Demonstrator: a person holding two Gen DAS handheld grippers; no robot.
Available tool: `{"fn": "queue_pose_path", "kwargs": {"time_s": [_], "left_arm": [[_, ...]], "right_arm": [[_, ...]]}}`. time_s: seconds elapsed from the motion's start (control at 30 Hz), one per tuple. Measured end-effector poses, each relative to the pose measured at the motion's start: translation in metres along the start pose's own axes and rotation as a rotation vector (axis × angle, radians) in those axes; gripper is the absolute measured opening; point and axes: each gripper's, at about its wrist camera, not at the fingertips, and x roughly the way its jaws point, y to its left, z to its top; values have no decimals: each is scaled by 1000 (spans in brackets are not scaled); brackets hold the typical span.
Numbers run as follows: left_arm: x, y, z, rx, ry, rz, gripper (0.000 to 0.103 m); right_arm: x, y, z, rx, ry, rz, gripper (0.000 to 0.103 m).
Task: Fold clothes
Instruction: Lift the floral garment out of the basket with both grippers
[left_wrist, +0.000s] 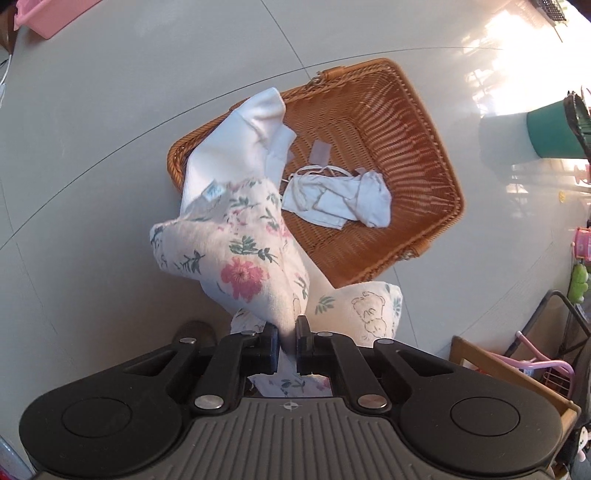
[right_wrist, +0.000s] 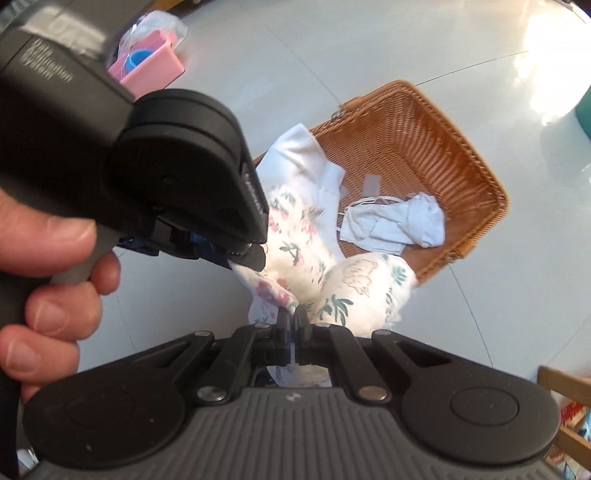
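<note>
**Floral garment, two-point hold over basket**

Risk: the white garment (left_wrist: 236, 147), draping over the wicker basket (left_wrist: 424, 147) rim, is clinging to the floral garment (left_wrist: 236, 251) and may be dragging out with it (thin pinches could also slip). Left gripper (left_wrist: 287, 332) and right gripper (right_wrist: 291, 321) are each clamping floral fabric, which is hanging below them at the basket's near corner.

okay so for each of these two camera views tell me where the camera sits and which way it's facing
Left wrist: on the left gripper, looking steeply down at the floral cotton garment it pinches and the brown wicker basket; only its own fingers show.
Right wrist: on the right gripper, looking down at that garment; the left gripper and a hand show.
Shared: garment, basket, small white garment inside.
</note>
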Motion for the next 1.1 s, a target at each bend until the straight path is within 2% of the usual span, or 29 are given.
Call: {"fn": "queue_pose_path", "kwargs": {"time_s": [0.2, 0.47, 0.63, 0.87, 1.1], "left_arm": [[-46, -22, -25, 9, -3, -4, 8], [-112, -57, -61, 108, 0, 3, 8], [-136, -71, -85, 128, 11, 5, 8], [-168, -92, -115, 183, 22, -1, 8], [-184, -124, -138, 268, 36, 6, 8]], "right_arm": [[-55, -2, -3, 29, 7, -23, 2], [-126, -7, -19, 88, 17, -47, 2], [-156, -14, -32, 107, 33, -71, 2], [-195, -32, -52, 160, 35, -54, 2], [-221, -51, -74, 288, 29, -72, 2]]}}
